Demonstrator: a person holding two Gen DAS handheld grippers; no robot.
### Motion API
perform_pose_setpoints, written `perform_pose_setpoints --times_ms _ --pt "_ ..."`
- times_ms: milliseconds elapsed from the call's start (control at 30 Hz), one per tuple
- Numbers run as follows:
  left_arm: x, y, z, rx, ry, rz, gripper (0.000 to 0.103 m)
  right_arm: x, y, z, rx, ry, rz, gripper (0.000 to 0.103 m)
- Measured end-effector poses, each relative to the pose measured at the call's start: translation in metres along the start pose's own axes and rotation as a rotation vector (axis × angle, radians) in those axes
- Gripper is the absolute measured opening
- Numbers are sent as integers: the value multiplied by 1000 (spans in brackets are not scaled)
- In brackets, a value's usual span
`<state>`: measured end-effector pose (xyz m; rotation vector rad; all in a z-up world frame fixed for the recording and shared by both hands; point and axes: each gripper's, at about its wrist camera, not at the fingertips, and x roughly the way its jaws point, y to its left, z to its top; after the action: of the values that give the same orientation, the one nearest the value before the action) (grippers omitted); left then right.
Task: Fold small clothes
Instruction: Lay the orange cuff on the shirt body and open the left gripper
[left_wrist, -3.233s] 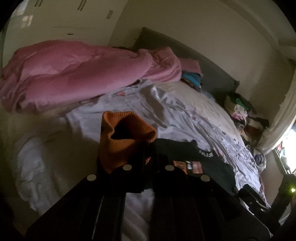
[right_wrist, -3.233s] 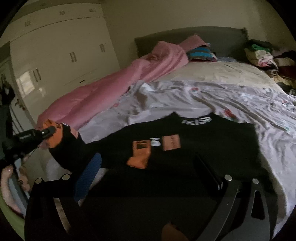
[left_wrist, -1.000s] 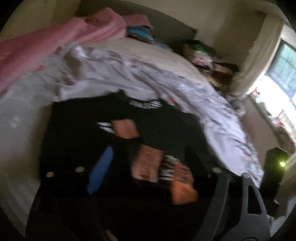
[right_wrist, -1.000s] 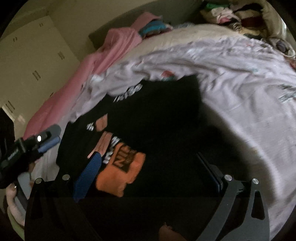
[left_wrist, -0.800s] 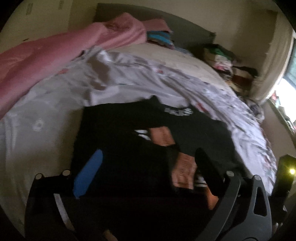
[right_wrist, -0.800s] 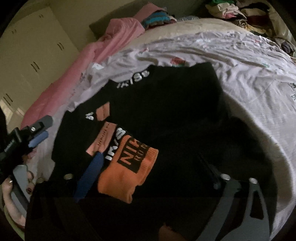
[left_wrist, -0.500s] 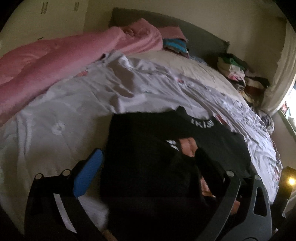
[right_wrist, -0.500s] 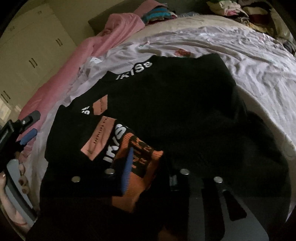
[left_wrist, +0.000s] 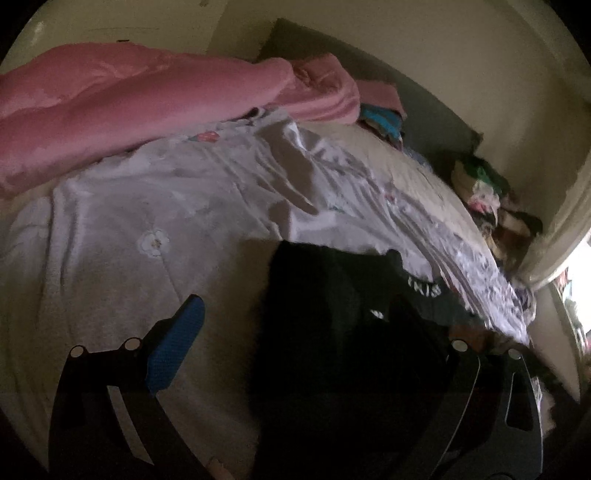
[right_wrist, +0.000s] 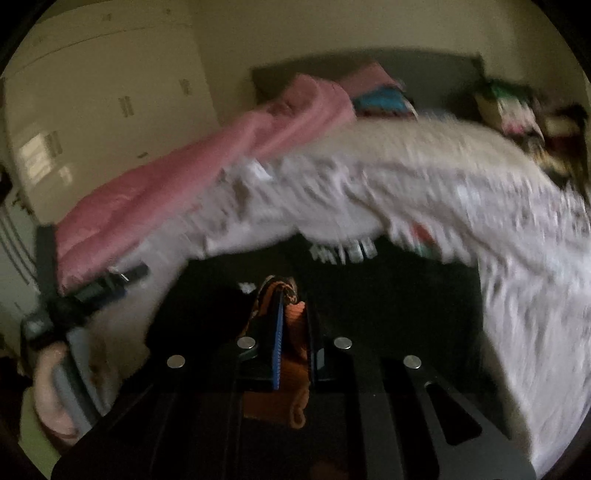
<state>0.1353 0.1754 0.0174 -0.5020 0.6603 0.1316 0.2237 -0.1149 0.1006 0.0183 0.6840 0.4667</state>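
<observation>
Right gripper (right_wrist: 291, 332) pinches the orange cuff (right_wrist: 295, 314) to carry the sleeve across the black top (left_wrist: 332, 332) lying on the bed (left_wrist: 147, 221); left gripper (left_wrist: 295, 332) hovers, fingers spread, empty.

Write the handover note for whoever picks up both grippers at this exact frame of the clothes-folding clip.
Right gripper: shut on the orange cuff of the black sweater, lifting it off the garment; the view is motion-blurred.
Left gripper: open, holding nothing, hovering over the sweater's left edge, blue pad above the pale bedsheet.
Sweater lies spread on the bed, collar lettering toward the headboard; pink duvet bunched beyond.
Done: nothing clearly finished; the body looks unfolded.
Left: lay the held sleeve across the body, fold in the other side, then fold the body.
</observation>
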Motion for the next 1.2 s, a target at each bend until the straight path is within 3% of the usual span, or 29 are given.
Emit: perform_pose_setpoints --times_ms 133,267,700,1000,1200 --pt "-1 4 2 -9 -14 3 93 -13 11 34 -108 -81 -21 9" --pt "0 1 3 8 -23 6 93 -10 6 44 -160 -118 -63 9" --pt "12 -29 -5 122 -1 -23 92 4 -54 18 -35 -62 -167 9" --pt "34 -53 -13 193 85 -49 67 8 -72 5 -6 -43 -196 10" --pt "53 -76 -20 262 163 -74 55 15 -82 -1 14 -24 -222 10"
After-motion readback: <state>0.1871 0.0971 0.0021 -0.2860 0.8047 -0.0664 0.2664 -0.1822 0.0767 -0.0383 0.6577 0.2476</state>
